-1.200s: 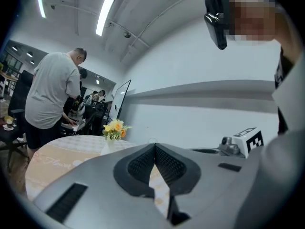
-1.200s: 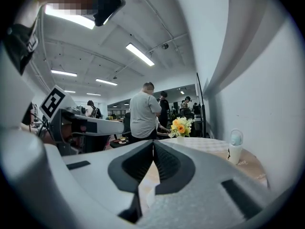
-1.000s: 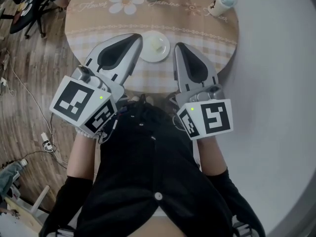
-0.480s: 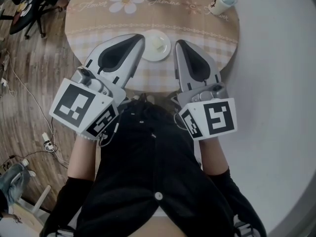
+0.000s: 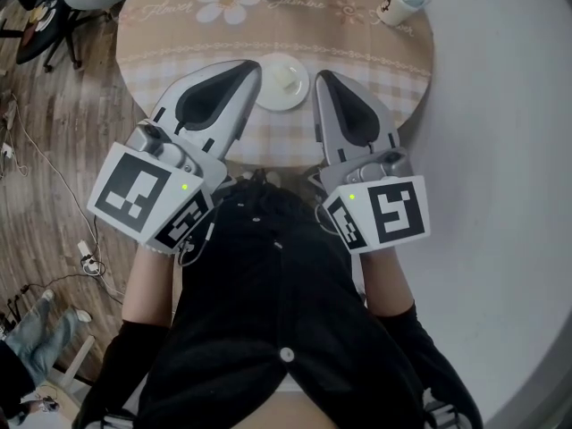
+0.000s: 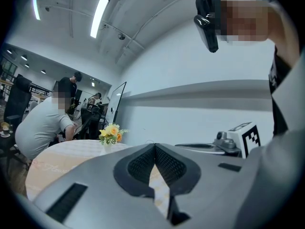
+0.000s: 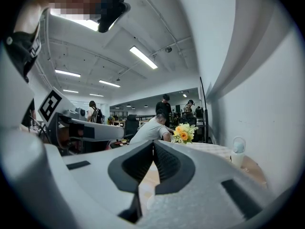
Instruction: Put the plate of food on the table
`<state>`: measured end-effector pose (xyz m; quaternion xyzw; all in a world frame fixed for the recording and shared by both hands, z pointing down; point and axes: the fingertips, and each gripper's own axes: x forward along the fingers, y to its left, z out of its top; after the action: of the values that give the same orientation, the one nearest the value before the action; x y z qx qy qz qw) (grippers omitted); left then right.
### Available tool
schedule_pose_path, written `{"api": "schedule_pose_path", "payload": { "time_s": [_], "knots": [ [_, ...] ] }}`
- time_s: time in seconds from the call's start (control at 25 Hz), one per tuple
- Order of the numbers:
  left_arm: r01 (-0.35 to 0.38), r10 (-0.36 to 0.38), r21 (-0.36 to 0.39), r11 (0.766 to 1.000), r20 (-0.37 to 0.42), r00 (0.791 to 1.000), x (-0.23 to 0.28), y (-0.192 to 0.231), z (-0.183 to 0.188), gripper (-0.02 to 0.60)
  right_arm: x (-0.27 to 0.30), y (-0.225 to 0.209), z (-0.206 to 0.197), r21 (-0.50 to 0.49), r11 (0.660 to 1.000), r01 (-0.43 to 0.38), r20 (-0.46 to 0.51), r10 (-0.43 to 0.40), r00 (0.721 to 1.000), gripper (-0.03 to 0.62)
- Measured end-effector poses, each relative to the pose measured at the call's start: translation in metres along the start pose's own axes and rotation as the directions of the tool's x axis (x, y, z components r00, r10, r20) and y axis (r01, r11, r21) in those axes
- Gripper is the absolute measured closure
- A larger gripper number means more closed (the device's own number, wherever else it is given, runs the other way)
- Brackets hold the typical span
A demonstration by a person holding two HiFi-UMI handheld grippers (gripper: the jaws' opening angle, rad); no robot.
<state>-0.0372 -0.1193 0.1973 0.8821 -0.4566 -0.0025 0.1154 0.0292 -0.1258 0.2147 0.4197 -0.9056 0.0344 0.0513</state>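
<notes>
Held the left claw [image 5: 253, 68] and the right claw [image 5: 322, 79] low over the near edge of the round table [image 5: 174, 52], side by side, pointing away from the body. Found both claws narrow: jaws closed tip to tip in each claw's own view, with nothing gripped between them. Saw the plate [image 5: 271, 99] resting on the table between the two claw tips, just beside each, with a pale piece of food [image 5: 286, 77] on it; could not tell contact with either tip. Noted a vase of yellow flowers [image 7: 183, 132] farther across the table and a small capped bottle [image 5: 402, 3] toward its right edge. Spotted a seated person [image 7: 150, 130] beyond the table.
</notes>
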Motion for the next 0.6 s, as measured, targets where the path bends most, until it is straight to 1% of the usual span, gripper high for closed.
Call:
{"api": "schedule_pose_path", "payload": {
  "time_s": [0.6],
  "knots": [
    [0.005,-0.005,-0.016,1.0,-0.01,1.0,0.0009,0.0028,-0.004,0.58,0.0007,0.0027,-0.005,-0.002,1.0,-0.004,-0.019,0.003,1.0,0.594]
  ]
}}
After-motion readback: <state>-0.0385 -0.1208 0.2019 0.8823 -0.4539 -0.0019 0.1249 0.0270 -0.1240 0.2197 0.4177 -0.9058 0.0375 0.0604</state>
